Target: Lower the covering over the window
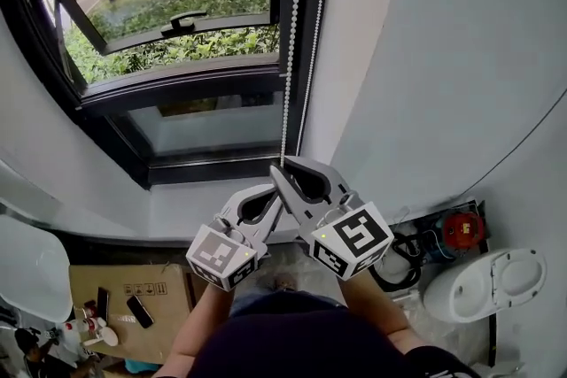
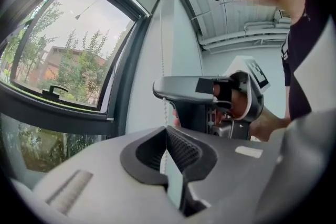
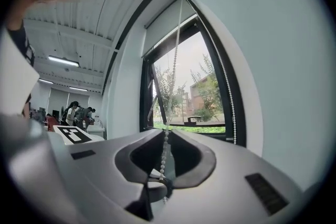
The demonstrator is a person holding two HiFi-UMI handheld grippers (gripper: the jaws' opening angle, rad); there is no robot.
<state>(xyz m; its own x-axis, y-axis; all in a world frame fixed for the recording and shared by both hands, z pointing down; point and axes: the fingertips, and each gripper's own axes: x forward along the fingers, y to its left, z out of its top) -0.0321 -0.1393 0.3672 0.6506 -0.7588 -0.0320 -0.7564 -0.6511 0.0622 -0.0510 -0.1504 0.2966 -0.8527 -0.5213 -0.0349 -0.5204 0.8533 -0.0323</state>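
Observation:
A white bead chain (image 1: 288,57) hangs in two strands beside the dark-framed window (image 1: 177,93). My left gripper (image 1: 271,195) is shut on the nearer strand; in the left gripper view the chain (image 2: 164,107) runs down into its closed jaws (image 2: 167,131). Just above it my right gripper (image 1: 283,165) stands on the same strand. In the right gripper view the chain (image 3: 167,144) passes between jaws (image 3: 166,132) that stand slightly apart. The grey blind (image 3: 165,26) covers only the top of the window.
The window's lower sash (image 1: 168,31) is tilted open, with a black handle. A white wall (image 1: 443,57) rises at the right. On the floor lie a cardboard box (image 1: 133,292), a red device (image 1: 462,230) with cables and a white fixture (image 1: 483,283). People (image 3: 79,112) stand far behind.

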